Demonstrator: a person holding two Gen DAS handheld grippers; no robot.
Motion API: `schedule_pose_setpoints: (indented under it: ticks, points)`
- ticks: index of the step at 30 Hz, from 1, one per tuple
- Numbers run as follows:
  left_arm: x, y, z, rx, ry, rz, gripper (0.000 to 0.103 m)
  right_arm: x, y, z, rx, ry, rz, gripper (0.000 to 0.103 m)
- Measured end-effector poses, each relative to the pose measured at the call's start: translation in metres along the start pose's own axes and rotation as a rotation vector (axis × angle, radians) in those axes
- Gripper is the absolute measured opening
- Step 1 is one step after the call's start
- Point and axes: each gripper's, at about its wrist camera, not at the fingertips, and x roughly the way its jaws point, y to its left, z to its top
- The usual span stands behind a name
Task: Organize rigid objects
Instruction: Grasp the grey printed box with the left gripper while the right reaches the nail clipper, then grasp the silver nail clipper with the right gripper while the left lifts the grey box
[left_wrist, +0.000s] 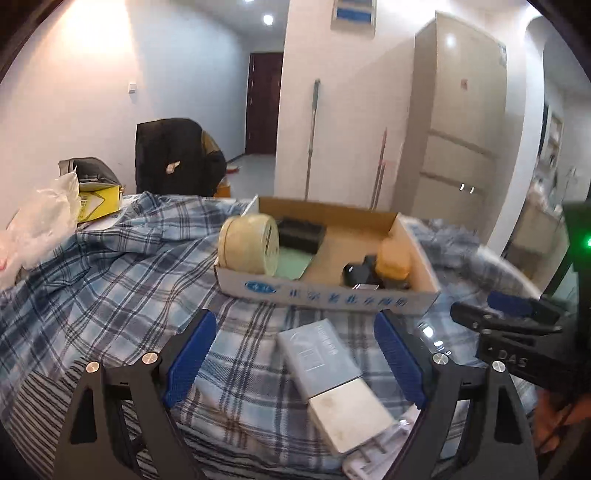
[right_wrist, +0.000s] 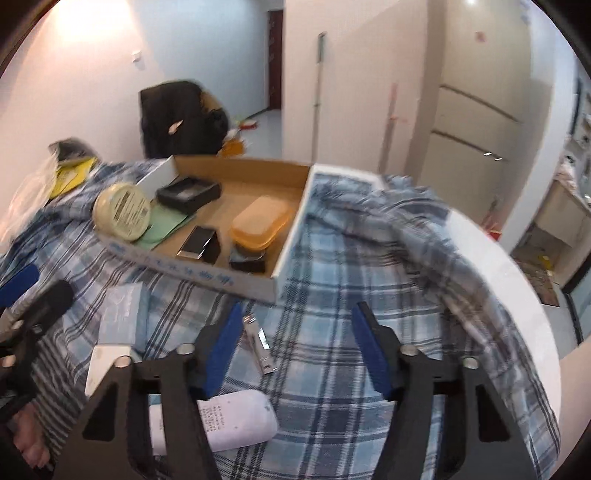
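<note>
Through the left wrist view I see my left gripper with its jaws wide apart, and a grey-and-white box lying on the plaid cloth between them, touching neither pad. Ahead of the jaws sits the cardboard tray, holding a cream round tin at its near left corner, a black box, a green sheet and an orange container. The right gripper shows at the right edge of this view.

The right wrist view gives me what the left one hides: a small metal clip-like tool just inside the left pad of my right gripper, whose jaws stand apart with nothing pressed between them. Below that pad lies a white printed packet, partly covered by the jaw frame. This view also shows the white bench rim beyond the cloth to the right of the jaws.

Further off stand a beige fridge and a dark chair.
</note>
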Motion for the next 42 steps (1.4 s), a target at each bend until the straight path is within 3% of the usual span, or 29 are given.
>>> schedule_pose_setpoints:
  ticks: [4,9,15,19,22,28,32,34,38,42]
  points:
    - [0.023,-0.005,-0.003,0.042,0.151,-0.02,0.089,0.015,0.008,0.0,-0.041,0.055,0.037,0.047]
    - [0.032,-0.004,-0.006,0.05,0.208,-0.021,0.089,0.027,0.013,-0.002,-0.048,0.087,0.071,0.039]
    - [0.056,0.0,0.006,0.095,0.352,-0.058,0.089,0.041,0.014,-0.005,-0.051,0.166,0.038,0.033]
    - [0.062,0.006,0.017,0.03,0.395,-0.068,0.089,0.041,0.016,-0.008,-0.061,0.164,0.068,0.016]
    - [0.068,0.001,0.022,0.049,0.413,-0.047,0.089,0.04,0.016,-0.008,-0.06,0.153,0.058,0.003]
    - [0.087,-0.004,0.016,0.028,0.554,-0.045,0.089,0.029,0.002,-0.004,0.007,0.104,0.081,0.0]
    - [0.1,-0.013,0.012,0.053,0.621,-0.044,0.079,0.024,-0.009,-0.002,0.052,0.106,0.078,0.0]
    - [0.102,-0.013,0.013,0.044,0.609,-0.033,0.076,0.025,-0.013,-0.002,0.065,0.12,0.082,0.0]
    - [0.102,-0.012,0.017,0.032,0.577,-0.035,0.054,0.031,-0.015,-0.006,0.086,0.144,0.101,0.0]
    - [0.1,-0.007,0.021,0.061,0.552,-0.063,0.051,0.033,-0.023,-0.006,0.139,0.148,0.144,0.0]
